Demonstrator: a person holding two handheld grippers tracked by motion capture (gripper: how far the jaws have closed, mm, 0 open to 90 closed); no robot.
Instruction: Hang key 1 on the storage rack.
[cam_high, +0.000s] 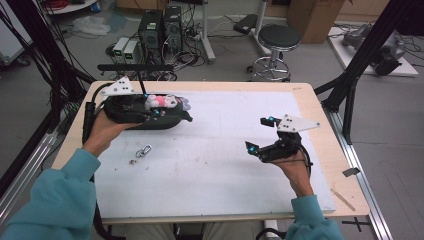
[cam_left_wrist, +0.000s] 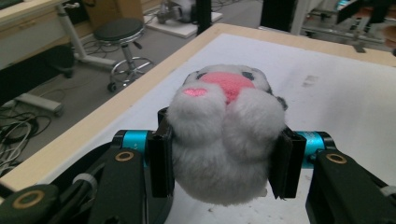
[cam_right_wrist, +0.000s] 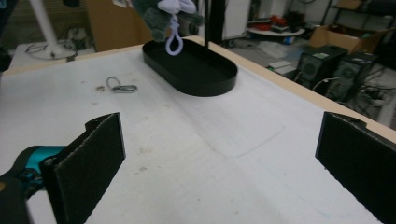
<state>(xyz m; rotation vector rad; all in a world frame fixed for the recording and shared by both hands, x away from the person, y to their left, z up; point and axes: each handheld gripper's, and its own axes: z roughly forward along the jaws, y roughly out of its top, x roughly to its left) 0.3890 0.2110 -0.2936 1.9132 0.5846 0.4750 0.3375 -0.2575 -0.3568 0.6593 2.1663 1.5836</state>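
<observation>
Lab: computer towers (cam_high: 160, 27), cables (cam_high: 187, 55)

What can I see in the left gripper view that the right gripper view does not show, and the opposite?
Left gripper view: the plush toy's pink face, squeezed between the left gripper's fingers, and a round stool. Right gripper view: the black oval tray, a metal clip, the toy's lilac loop, and the right gripper's fingers wide apart. Both: the white table cover.

plush toy (cam_left_wrist: 224, 135): fluffy grey-white fur, pink cloth | tray (cam_right_wrist: 196, 70): matt black | table (cam_high: 305, 107): pale wood, white matt sheet | carabiner (cam_high: 143, 150): shiny metal
</observation>
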